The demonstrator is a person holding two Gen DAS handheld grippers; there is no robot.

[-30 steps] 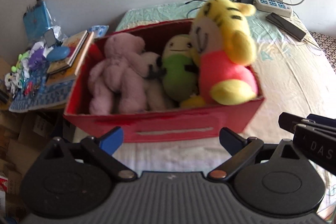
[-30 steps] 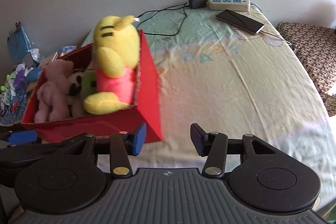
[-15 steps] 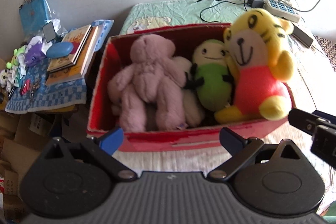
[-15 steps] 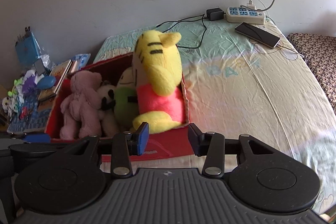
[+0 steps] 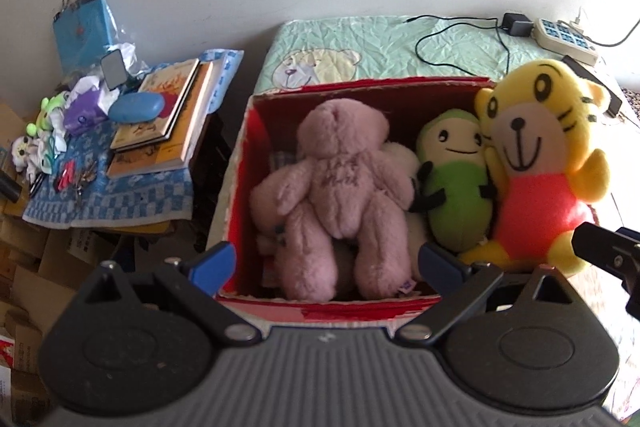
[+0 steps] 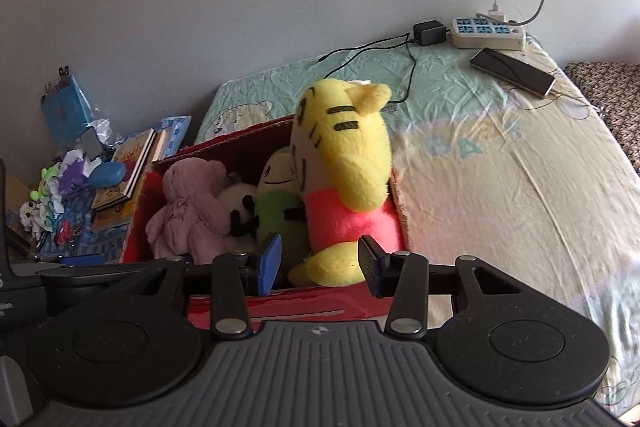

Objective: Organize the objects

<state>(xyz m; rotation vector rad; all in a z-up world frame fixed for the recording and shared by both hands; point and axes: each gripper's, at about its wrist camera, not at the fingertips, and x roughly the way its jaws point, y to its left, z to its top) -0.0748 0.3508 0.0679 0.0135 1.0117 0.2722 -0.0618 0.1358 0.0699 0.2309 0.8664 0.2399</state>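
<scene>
A red cardboard box point(image 5: 348, 309) point(image 6: 320, 307) stands on the bed and holds several plush toys: a pink bear point(image 5: 340, 195) point(image 6: 188, 211), a white panda point(image 6: 240, 207), a green figure point(image 5: 456, 183) point(image 6: 276, 203) and a yellow tiger in a pink shirt point(image 5: 536, 163) point(image 6: 348, 179). My left gripper point(image 5: 326, 261) is open above the box's near edge, over the pink bear's legs. My right gripper point(image 6: 320, 263) is open, its fingers on either side of the tiger's foot, empty.
A side table at the left carries books point(image 5: 168, 115), a blue case point(image 5: 136, 107), a blue checked cloth point(image 5: 112, 199) and small toys. A power strip point(image 6: 488, 33), a charger with cable point(image 6: 428, 33) and a phone point(image 6: 512, 71) lie on the bed point(image 6: 500, 187).
Both grippers have moved forward and over the box. The box now sits close under the fingers. Both stay open.
</scene>
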